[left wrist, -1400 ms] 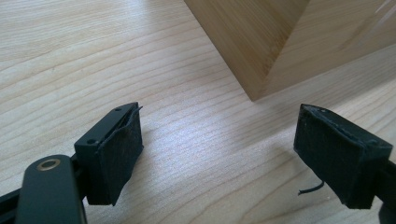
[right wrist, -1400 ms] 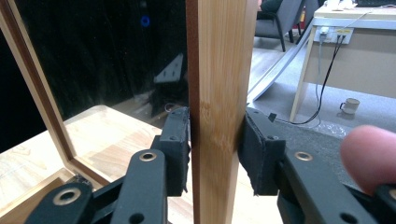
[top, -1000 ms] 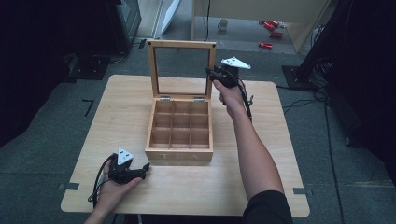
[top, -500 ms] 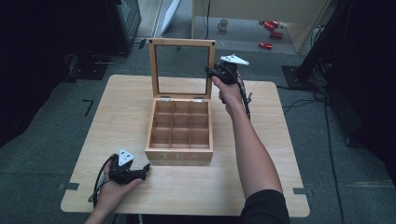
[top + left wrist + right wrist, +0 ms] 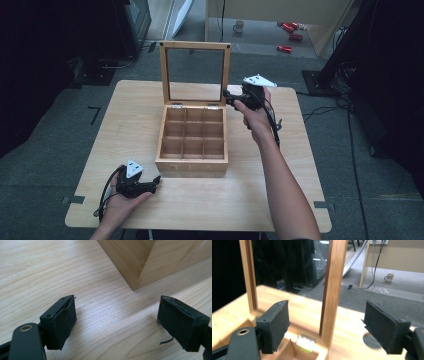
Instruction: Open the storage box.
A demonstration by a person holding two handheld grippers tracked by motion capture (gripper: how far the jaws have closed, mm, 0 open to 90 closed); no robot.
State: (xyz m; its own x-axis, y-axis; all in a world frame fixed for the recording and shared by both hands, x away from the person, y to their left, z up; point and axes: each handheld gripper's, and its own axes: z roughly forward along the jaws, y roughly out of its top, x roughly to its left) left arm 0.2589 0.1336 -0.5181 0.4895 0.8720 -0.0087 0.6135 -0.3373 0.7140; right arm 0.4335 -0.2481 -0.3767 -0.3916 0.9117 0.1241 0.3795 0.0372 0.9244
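Standing open at the middle of the table (image 5: 295, 180), the wooden box (image 5: 192, 142) is approached: right gripper (image 5: 229, 96), jaws wide, beside its lid (image 5: 195, 72); left gripper (image 5: 156, 181), also wide, near its front corner.

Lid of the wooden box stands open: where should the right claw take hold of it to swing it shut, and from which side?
Grip the lid's right upright rail, from the right. The lid stands upright on its rear hinges, and the rail is a slim wooden bar between the open right claw's pads; the pane offers no hold.
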